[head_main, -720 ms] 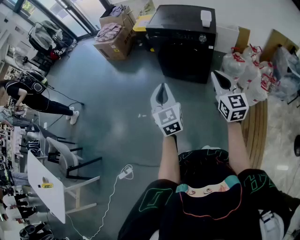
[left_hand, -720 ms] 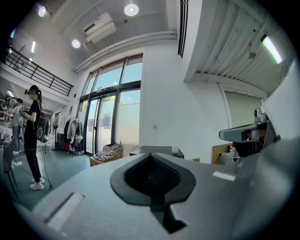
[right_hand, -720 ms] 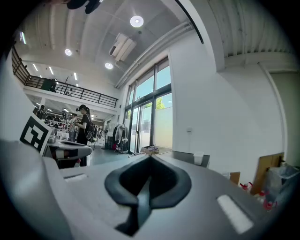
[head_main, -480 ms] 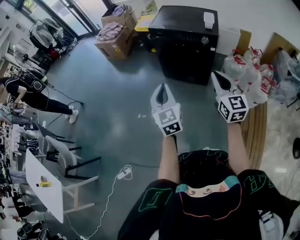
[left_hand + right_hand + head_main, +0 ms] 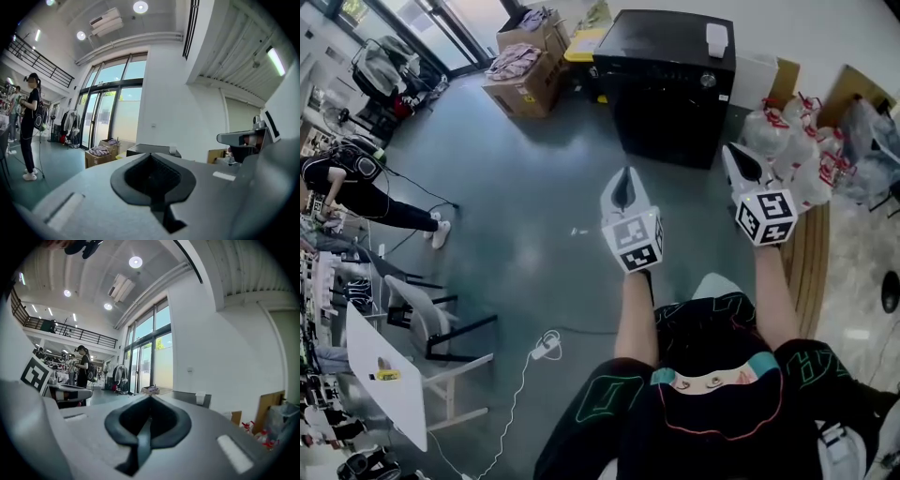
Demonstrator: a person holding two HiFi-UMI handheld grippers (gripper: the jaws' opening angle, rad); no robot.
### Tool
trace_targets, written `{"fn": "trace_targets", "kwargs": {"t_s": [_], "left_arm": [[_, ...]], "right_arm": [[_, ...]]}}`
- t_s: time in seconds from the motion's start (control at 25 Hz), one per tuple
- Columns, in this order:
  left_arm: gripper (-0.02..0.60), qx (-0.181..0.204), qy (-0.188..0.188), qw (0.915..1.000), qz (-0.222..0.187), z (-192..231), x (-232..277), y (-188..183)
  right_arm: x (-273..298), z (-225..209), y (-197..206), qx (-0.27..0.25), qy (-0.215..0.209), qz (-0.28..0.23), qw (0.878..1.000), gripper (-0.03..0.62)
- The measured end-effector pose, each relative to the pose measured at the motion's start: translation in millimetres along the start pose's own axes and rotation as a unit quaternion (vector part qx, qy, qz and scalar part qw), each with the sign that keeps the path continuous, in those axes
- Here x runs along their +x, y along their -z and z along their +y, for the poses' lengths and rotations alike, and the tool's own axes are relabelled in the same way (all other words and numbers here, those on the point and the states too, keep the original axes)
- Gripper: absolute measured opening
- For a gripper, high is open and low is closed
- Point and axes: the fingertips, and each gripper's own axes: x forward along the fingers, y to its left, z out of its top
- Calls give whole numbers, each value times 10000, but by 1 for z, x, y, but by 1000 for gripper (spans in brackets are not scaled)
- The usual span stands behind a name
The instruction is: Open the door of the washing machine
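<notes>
Nearest the person, the left gripper (image 5: 625, 183) and the right gripper (image 5: 737, 159) were held level side by side above the floor (image 5: 525, 216). The fingers of each were pressed together with nothing between them, as both gripper views showed. Neither touched anything.

Beyond them, across a stretch of bare floor, the washing machine (image 5: 670, 89) stood at the far edge of the floor against the wall, well apart from both grippers. Its front was dark and hard to read from above, but the door appeared shut.

By that reading the task had not begun. The approach to the machine, the hold on the door and the pull that swings it open all remained to be done.

By count there were two grippers, one washing machine, and one small white container (image 5: 716, 39) on the machine's top at its far right corner. Two cardboard boxes (image 5: 525, 80) stood just beside the machine's left side.
</notes>
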Motion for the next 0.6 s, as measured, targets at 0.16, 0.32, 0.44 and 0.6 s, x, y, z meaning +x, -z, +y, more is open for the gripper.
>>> {"fn": "trace_targets", "kwargs": {"t_s": [0.16, 0.32, 0.44, 0.6], "left_arm": [[11, -67, 39, 9999, 136, -7, 5, 13], [11, -96, -39, 9995, 298, -8, 17, 26], [11, -119, -132, 9989, 434, -7, 29, 36], [11, -103, -223, 9982, 545, -8, 58, 47]], "right_arm": [[-2, -10, 11, 64, 41, 148, 9999, 3], [5, -21, 24, 147, 50, 310, 9994, 3], [18, -26, 36, 202, -37, 429, 9989, 3], [43, -39, 53, 261, -157, 575, 9979, 3]]}}
